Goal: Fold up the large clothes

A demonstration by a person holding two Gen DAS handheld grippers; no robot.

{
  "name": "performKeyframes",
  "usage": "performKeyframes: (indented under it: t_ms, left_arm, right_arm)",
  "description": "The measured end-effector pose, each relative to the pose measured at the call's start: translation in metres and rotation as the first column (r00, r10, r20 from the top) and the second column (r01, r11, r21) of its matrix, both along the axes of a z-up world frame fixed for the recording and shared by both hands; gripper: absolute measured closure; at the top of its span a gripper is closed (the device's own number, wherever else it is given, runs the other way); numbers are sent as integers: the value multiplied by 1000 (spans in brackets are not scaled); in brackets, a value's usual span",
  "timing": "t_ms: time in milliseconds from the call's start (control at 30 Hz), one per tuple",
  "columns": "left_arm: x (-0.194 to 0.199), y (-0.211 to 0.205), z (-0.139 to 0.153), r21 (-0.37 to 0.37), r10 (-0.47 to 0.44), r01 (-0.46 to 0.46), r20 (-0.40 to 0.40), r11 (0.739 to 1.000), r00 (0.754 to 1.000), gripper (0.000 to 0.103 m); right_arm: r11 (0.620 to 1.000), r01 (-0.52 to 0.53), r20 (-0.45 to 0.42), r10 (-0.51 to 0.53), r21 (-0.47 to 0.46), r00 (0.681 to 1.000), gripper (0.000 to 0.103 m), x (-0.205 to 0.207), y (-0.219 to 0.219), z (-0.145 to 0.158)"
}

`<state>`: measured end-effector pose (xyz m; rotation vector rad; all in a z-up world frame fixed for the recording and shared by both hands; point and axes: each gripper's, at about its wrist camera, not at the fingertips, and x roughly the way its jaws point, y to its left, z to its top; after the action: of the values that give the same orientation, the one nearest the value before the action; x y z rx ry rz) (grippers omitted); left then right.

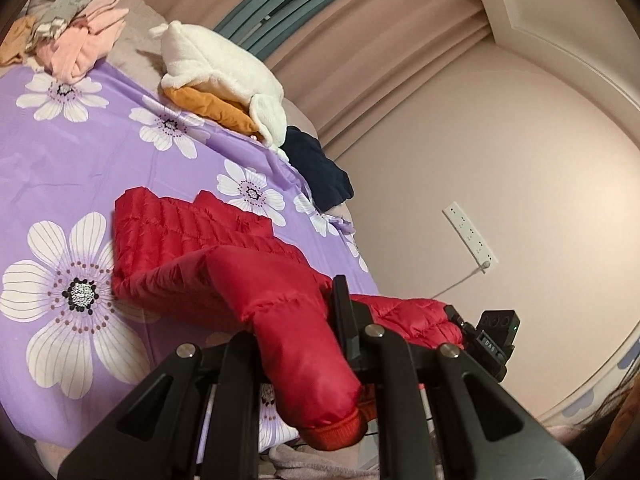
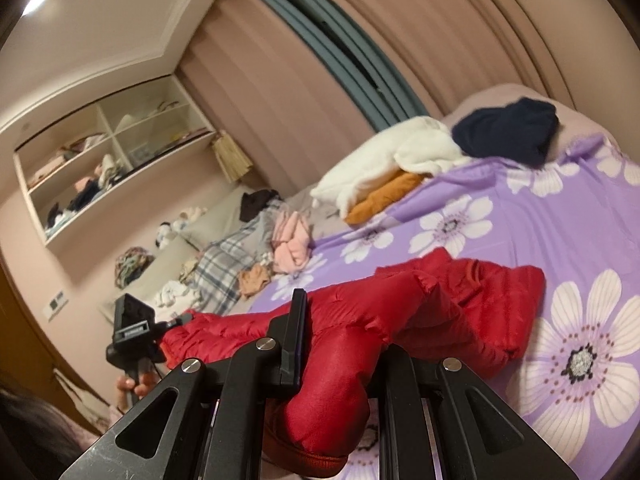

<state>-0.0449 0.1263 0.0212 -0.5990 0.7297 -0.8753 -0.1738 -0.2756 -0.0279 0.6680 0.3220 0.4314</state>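
Clamping one sleeve of the red puffer jacket [image 1: 208,256] in the left gripper [image 1: 296,344], cuff hanging back past the fingers; pinching the other sleeve in the right gripper [image 2: 340,344]. Lying across the purple floral bedsheet [image 1: 72,152], near a white fleece garment [image 1: 224,68].

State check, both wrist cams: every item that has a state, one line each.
red puffer jacket: partly folded on the bed, both sleeves lifted toward the grippers.
left gripper: shut on one sleeve near the cuff.
right gripper: shut on the other sleeve near the cuff.
white fleece: piled, unfolded, on top of an orange garment.
navy garment: crumpled at the bed edge.
pink clothes: loose heap.
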Motion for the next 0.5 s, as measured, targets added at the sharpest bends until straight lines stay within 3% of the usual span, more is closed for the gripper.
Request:
performKeyframes:
  t_ms: [500]
  left_arm:
    - [84, -25, -21, 50, 42, -38, -80, 998, 996, 88]
  right_arm:
    - [999, 34, -102, -32, 25, 994, 88, 69, -25, -17]
